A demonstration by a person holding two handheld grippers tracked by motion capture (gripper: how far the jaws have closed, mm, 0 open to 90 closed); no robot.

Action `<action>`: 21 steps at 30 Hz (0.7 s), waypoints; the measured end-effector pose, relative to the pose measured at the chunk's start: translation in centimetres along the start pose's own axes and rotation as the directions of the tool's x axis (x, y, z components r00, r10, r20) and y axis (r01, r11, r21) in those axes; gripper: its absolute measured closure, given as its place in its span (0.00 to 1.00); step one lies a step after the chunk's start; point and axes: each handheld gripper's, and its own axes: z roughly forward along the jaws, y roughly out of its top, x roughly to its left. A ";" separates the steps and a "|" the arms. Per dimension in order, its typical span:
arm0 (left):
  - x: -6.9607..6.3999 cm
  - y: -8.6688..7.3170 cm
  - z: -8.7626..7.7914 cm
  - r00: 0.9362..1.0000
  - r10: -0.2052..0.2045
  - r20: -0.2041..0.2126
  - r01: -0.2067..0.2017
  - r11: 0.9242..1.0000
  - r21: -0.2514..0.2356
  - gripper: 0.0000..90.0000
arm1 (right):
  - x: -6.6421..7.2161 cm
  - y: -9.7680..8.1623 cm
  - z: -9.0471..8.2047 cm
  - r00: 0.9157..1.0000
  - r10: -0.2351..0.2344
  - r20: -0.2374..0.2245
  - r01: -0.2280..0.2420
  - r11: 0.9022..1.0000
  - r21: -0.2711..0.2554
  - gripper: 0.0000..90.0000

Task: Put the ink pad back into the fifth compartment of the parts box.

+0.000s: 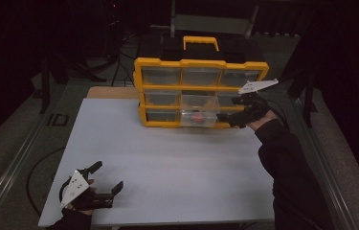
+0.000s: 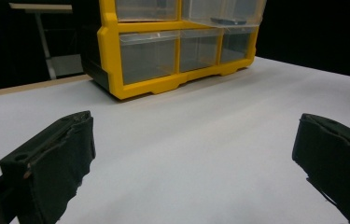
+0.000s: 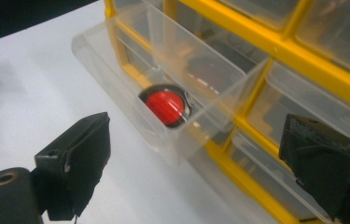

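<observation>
— When the table is looked at from the high view, what is seen?

— A white table (image 1: pixel 167 158) is seen, with a yellow box of drawers (image 1: pixel 200 91) set at its far side. One clear drawer (image 1: pixel 199 116) in the bottom row is pulled out, and a red ball (image 1: pixel 197 118) is seen inside it. The right gripper (image 1: pixel 230 111) is held just beside that drawer, at its right, with its jaws spread apart. The left gripper (image 1: pixel 106 178) is held low at the near left corner, well apart from the box, and its jaws are spread too.

— And what is shown in the left gripper view?

— Two black jaws are seen wide apart, with nothing held between them. The bare table (image 2: pixel 200 140) is seen past them, and the yellow box of drawers (image 2: pixel 177 42) is seen farther off.

— What about the right gripper view?

— The open drawer (image 3: pixel 163 98) is seen up close, between the spread jaws and a little past them. The red ball (image 3: pixel 164 108) is seen resting in a dark ring on the drawer's floor. Nothing is pinched by the right gripper (image 3: pixel 196 154), and the drawer is not touched by it as far as can be told.
</observation>
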 end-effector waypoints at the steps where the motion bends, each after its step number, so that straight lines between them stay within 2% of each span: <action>1: 0.0 0.0 0.0 1.000 -0.001 0.000 0.001 1.000 0.000 0.00 | 0.0 -0.3 -0.1 1.000 0.002 0.001 -0.002 1.000 -0.003 0.10; 5: 0.0 0.0 0.0 1.000 0.000 0.001 0.000 1.000 -0.001 0.00 | 0.0 -1.2 -0.3 1.000 0.014 -0.001 -0.015 1.000 -0.014 0.10; 21: -0.1 0.0 0.0 1.000 0.002 0.000 -0.002 1.000 -0.001 0.00 | 1.1 -5.1 -0.1 1.000 0.013 -0.008 -0.013 0.999 -0.038 0.10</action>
